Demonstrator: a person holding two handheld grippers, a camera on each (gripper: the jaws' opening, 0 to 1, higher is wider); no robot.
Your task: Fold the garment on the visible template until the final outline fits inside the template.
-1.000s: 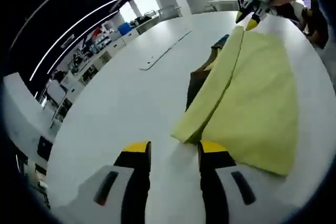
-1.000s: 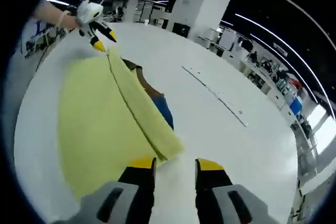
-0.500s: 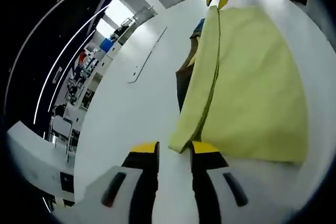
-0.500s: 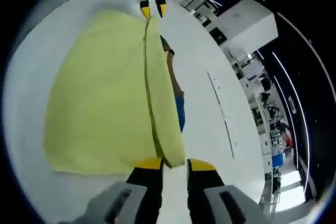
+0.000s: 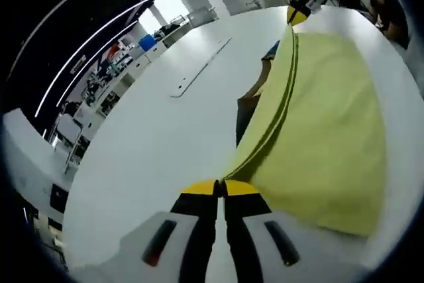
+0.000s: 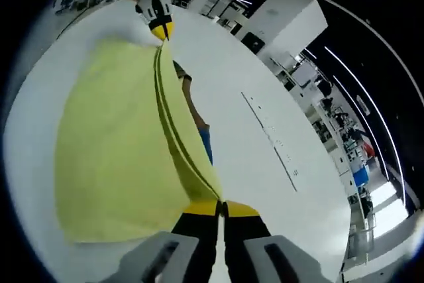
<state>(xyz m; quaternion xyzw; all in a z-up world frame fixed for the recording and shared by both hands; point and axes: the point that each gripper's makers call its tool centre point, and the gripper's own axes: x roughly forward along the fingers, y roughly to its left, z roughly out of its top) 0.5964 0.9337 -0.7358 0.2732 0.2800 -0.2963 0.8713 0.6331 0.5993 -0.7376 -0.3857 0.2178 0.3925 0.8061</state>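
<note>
Left jaws: the left gripper (image 5: 220, 189) has just snapped closed on one end of the folded edge.
Right jaws: the right gripper (image 6: 220, 207) now pinches the other end.
Garment: the yellow cloth garment (image 6: 119, 144) lies on the white counter (image 5: 152, 137); its edge is lifting taut, ready to fold over.
Beneath: a dark brown and blue template (image 6: 199, 130) peeks out alongside.

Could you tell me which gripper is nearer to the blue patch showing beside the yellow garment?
I cannot tell. Each gripper, left and right, is shut on one end of the yellow garment's folded edge, and the blue patch lies beside that edge, between them.
</note>
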